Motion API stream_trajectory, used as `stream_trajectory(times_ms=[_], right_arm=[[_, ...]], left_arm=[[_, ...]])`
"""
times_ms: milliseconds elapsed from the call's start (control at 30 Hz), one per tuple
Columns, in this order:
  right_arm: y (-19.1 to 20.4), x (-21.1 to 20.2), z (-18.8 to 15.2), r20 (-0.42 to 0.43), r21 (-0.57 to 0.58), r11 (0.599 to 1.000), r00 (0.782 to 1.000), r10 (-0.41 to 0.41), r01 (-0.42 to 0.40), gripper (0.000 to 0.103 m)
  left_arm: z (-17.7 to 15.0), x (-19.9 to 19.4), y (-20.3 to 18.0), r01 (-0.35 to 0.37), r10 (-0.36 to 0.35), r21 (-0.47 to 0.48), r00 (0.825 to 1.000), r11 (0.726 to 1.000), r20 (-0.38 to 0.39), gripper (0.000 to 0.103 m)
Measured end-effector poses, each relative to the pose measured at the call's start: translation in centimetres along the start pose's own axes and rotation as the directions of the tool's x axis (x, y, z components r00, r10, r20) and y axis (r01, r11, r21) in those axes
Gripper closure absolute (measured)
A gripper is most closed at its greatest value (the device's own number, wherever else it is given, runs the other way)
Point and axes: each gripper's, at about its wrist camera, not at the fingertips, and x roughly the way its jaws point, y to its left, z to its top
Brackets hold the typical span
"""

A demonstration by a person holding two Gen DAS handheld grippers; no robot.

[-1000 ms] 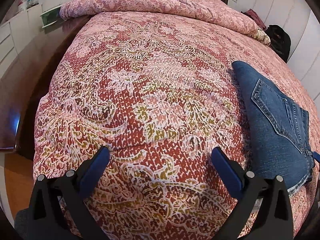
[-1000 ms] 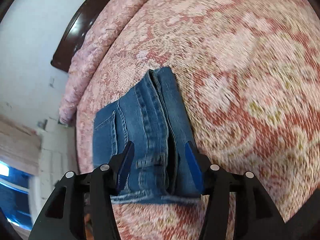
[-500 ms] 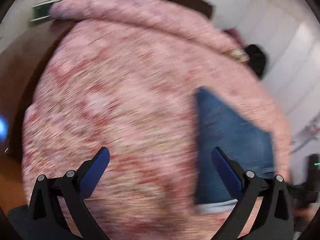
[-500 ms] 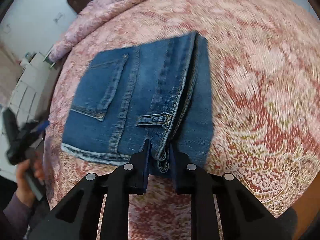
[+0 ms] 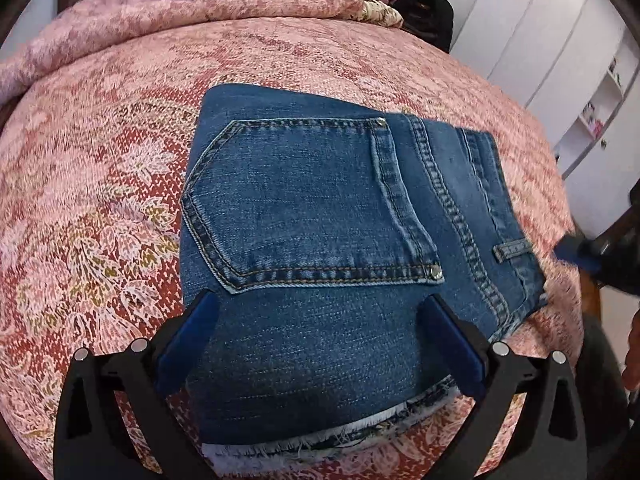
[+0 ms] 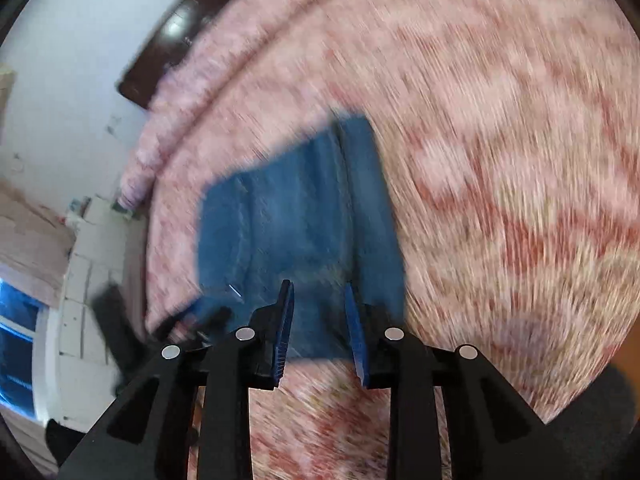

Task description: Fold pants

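The blue jeans (image 5: 320, 216) lie folded into a compact rectangle on the bed, back pocket up, frayed hem edge nearest me. My left gripper (image 5: 320, 320) is open, its blue pads (image 5: 188, 340) spread wide above the near end of the jeans. In the right wrist view the jeans (image 6: 296, 216) are blurred; my right gripper (image 6: 318, 300) hovers over their near edge with its jaws partly apart and nothing between them. The right gripper also shows in the left wrist view (image 5: 580, 256) at the jeans' right side.
The bed has a red and pink paisley quilt (image 5: 100, 208) with a rolled pink blanket (image 5: 180, 4) at the headboard. A dark bag (image 5: 424, 4) sits at the far corner. White cupboards (image 5: 560, 60) stand to the right, white drawers (image 6: 88, 272) to the left.
My left gripper has swung right, from bare quilt to over the jeans. My right gripper closed on the jeans' near edge, then let go and pulled back with jaws partly apart.
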Motion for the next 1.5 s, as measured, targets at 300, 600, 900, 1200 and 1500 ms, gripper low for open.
stream_trajectory(times_ms=[300,600,900,1200,1500], right_arm=[[8.4,7.0,6.8,0.011,-0.259,0.960,0.994,-0.112,0.111,0.039],[8.5,14.2,7.3,-0.064,-0.318,0.926,0.970,-0.234,0.202,0.039],[8.8,14.2,7.3,-0.079,-0.313,0.920,0.959,-0.273,0.236,0.039],[8.4,7.5,2.2,-0.129,-0.243,0.968,0.987,-0.099,0.065,0.039],[0.9,1.9,-2.3,-0.102,0.031,0.999,0.995,-0.008,0.011,0.039]], left_arm=[[0.4,0.8,-0.7,-0.057,0.057,-0.027,0.998,0.998,-0.015,0.002],[0.5,0.9,-0.3,-0.063,0.063,-0.037,0.998,0.997,-0.008,0.002],[0.5,0.9,-0.2,-0.066,0.066,-0.045,0.998,0.997,-0.005,0.002],[0.3,1.0,-0.3,-0.073,0.073,-0.046,0.997,0.996,0.001,0.002],[0.2,0.9,-0.5,-0.079,0.080,-0.039,0.997,0.996,0.009,0.002]])
